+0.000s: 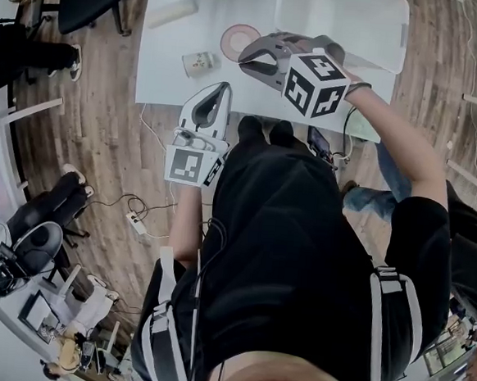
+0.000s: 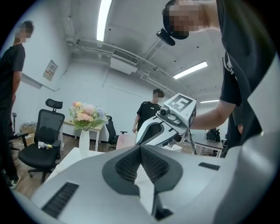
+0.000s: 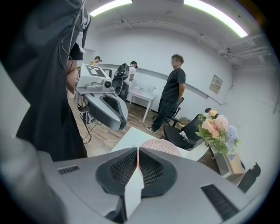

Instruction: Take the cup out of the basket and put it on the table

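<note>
The white desk [image 1: 350, 22] carries everything that concerns you. Your right gripper [image 1: 247, 58] hangs over it with its jaws pressed together on nothing, its tips just beside the pink perforated basket [image 1: 227, 35]. Your left gripper [image 1: 221, 92] sits at the near desk edge, jaws likewise together and empty.

The basket stands upright on the desk. Seen from above, its inside reads as a pale disc, and you cannot tell whether a cup stands in it. Just left of it a small pale object [image 1: 201, 63] lies on its side on the desk (possibly the cup, but this is not settled). The scene fits two stages: the cup is inside the basket, or it is already laid on the desk.

Procedure: confirm the cup's place in the head view before parting either pair of jaws. Keep the right gripper's tips clear of the basket rim, because so light a basket will probably slide if nudged.

Markings: the small object bears a greenish print, too small to read. The wall poster [image 3: 215, 83] is illegible. The marker cubes show square patterns only.
</note>
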Motion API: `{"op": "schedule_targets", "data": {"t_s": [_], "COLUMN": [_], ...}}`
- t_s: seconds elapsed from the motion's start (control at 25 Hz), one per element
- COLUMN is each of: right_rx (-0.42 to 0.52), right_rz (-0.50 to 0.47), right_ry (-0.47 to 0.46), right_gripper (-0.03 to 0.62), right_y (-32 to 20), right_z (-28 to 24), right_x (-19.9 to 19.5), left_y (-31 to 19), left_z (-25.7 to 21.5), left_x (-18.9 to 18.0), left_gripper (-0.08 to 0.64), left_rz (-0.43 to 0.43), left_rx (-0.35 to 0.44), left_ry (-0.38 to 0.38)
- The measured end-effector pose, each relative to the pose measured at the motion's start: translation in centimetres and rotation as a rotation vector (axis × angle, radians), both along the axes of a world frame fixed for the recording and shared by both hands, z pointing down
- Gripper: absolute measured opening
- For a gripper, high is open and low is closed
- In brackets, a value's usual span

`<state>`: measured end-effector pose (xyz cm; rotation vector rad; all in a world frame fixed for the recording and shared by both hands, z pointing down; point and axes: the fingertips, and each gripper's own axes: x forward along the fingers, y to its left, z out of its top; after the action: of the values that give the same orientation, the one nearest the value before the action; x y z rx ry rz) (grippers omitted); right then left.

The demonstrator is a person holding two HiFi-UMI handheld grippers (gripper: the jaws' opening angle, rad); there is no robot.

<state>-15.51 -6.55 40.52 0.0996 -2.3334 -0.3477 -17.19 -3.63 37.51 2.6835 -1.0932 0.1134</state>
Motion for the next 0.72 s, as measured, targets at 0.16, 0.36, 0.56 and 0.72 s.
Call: {"op": "schedule_targets", "data": {"t_s": [0.16, 0.36, 0.56, 0.72], "right_rx": [-0.046, -0.111, -0.177, -0.226], "right_rz": [0.072, 0.24, 0.435, 0.517], "right_ry": [-0.055, -0.175, -0.335, -0.401], "right_gripper": [0.026, 0.026, 0.026, 0.026], "right_y": [0.4, -0.1, -0.8, 0.0], "right_z": [1.6, 2.8, 3.4, 5.0], "right_x": [-1.0, -1.0, 0.0, 0.5], "left_y": [0.1, -0.5, -1.1, -1.3], "left_z": [0.3, 0.8, 1.4, 1.8], "left_x": [-0.6, -1.1, -1.3, -0.8], "left_gripper": [0.02, 0.02, 0.02, 0.02], "left_rz": [-0.005, -0.017, -0.024, -0.017], "left_rx": [-0.005, -0.006, -0.021, -0.027], "left_ry": [0.001, 0.0, -0.003, -0.015]}}
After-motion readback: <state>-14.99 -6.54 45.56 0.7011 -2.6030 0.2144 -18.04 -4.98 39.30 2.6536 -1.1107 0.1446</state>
